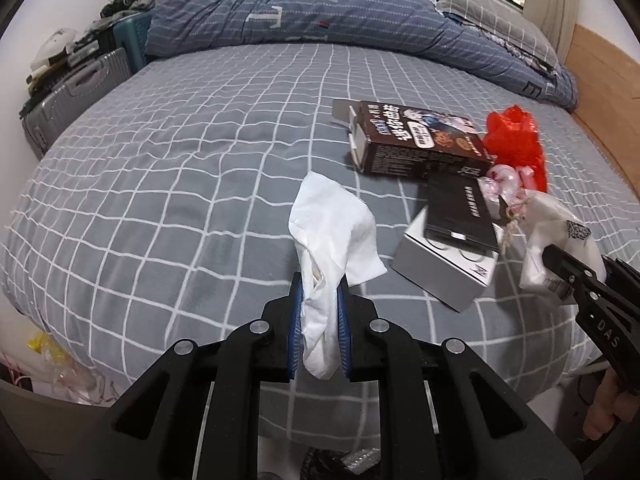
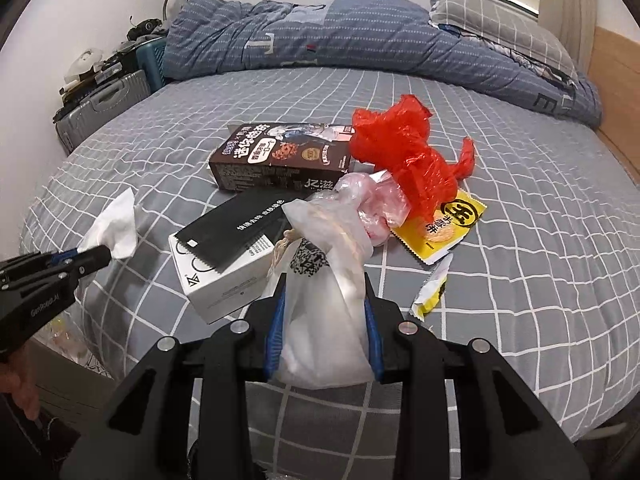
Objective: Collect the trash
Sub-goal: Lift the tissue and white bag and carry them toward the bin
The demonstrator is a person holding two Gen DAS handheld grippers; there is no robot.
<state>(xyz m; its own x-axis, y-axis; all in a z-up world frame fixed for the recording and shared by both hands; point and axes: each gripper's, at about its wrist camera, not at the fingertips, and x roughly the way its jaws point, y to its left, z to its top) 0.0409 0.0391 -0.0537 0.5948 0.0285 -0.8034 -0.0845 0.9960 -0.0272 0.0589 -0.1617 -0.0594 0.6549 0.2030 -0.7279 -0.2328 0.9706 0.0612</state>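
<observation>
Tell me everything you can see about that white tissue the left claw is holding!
The white tissue is a soft, crumpled sheet of thin paper, wrinkled and folded over itself. The left claw is shut on its lower part, with the blue pads pressing both sides. One end sticks up and flops over above the pads; the other end hangs below them. It is lifted off the grey checked bed sheet, to the left of the white box, and touches nothing else.

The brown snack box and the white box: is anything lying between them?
Yes. In the right wrist view a flat black packet lies between the brown snack box and the white box, resting on the white box's top.
</observation>
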